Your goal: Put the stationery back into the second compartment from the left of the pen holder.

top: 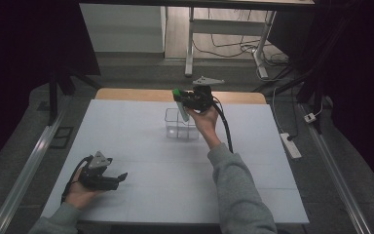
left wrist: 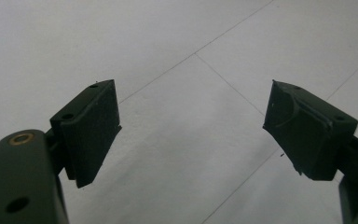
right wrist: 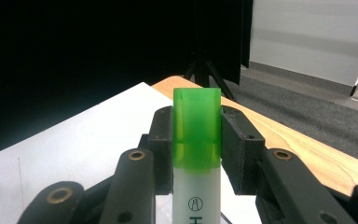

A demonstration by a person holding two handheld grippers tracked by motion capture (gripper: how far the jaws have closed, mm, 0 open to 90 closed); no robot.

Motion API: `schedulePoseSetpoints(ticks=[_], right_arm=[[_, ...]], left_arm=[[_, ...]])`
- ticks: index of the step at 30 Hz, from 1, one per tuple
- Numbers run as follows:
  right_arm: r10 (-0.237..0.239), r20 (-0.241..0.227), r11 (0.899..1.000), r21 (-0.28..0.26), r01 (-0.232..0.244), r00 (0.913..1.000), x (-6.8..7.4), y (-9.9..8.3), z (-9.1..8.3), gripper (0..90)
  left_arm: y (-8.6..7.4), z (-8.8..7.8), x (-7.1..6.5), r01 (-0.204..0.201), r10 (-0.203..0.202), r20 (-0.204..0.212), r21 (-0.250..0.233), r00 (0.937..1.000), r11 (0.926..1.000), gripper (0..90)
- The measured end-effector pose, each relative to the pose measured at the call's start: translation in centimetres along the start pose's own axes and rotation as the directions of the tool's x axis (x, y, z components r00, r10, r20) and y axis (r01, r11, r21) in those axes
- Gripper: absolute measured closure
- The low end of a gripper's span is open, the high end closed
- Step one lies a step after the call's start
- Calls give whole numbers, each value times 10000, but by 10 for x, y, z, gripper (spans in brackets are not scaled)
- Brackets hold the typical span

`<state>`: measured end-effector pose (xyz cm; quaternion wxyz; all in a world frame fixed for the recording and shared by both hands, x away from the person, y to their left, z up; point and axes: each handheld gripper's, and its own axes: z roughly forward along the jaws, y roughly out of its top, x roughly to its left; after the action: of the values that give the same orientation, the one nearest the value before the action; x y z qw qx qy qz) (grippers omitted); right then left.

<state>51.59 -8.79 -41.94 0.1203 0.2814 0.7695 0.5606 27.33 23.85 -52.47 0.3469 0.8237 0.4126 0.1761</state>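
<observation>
A highlighter marker with a green cap and a pale body stands between the black jaws of my right gripper, which is shut on it just below the cap. From above, the right gripper holds the marker tilted over a small clear plastic box at the far middle of the white table sheet; the marker's lower end reaches into the box's top. My left gripper rests low at the near left of the sheet. Its jaws stand wide apart with nothing between them.
A bare strip of wooden tabletop runs along the far edge behind the box. A metal rail borders the left side, and a power strip lies on the floor to the right. Desk legs and cables stand beyond the table.
</observation>
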Motion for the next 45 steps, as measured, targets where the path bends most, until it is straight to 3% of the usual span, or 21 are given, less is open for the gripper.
schedulePoseSetpoints(ticks=[9, 26, 34, 45], right_arm=[[143, 81, 9999, 90, -144, 9999, -4, -4, -7, 551], [149, -142, 9962, 856, -136, 9998, -9, -17, -30, 545], [5, 171, 9919, 1266, -26, 9999, -11, -30, -57, 532], [-20, 808, 9811, 1929, -137, 9967, -12, -63, -110, 509]], left_arm=[[0, 1, 0, -33, 33, 18, 41, 10000, 10000, 178], [0, 2, -1, -119, 119, 31, 103, 9999, 9999, 176], [0, 1, -1, -53, 53, 3, 78, 10000, 10000, 176], [1, 1, -2, -48, 48, 57, 35, 10000, 10000, 176]])
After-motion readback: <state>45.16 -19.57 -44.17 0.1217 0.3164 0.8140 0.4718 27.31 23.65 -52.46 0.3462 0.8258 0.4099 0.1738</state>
